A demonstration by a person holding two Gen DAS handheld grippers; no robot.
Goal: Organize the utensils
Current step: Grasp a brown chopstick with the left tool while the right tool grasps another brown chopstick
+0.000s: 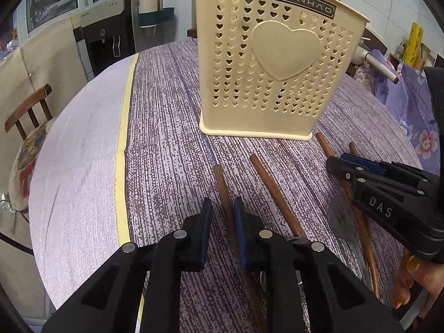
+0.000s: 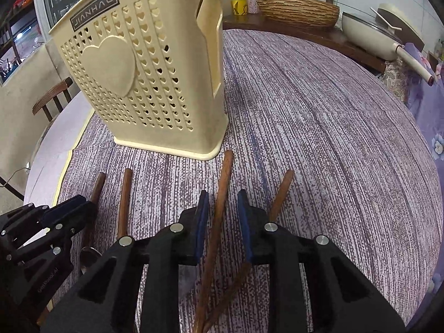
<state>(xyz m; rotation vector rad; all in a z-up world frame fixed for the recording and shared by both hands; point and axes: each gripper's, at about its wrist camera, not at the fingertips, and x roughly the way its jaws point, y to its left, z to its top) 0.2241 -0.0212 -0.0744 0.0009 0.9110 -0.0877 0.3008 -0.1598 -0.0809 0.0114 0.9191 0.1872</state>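
The round surface [image 2: 333,116] under its purple speckled cloth fills both views, with the cream perforated utensil holder [image 1: 266,63] standing upright at the far side. In front of it, wooden-handled utensils lie fanned out, handles pointing at the holder.

Now the left gripper [image 1: 222,216]: jaws narrowed around the leftmost wooden handle [image 1: 222,183], which runs between the pads, though whether they actually pinch it I can't tell. Same story for the right gripper [image 2: 223,216], straddling the long handle [image 2: 222,194] with a sliver of gap on each side, so not yet clamped.

The risks? The right-hand handle crosses a neighbouring stick [image 2: 280,194] lower down, so a lift could drag it along. A grip this far up the handle could also let the utensil swing.
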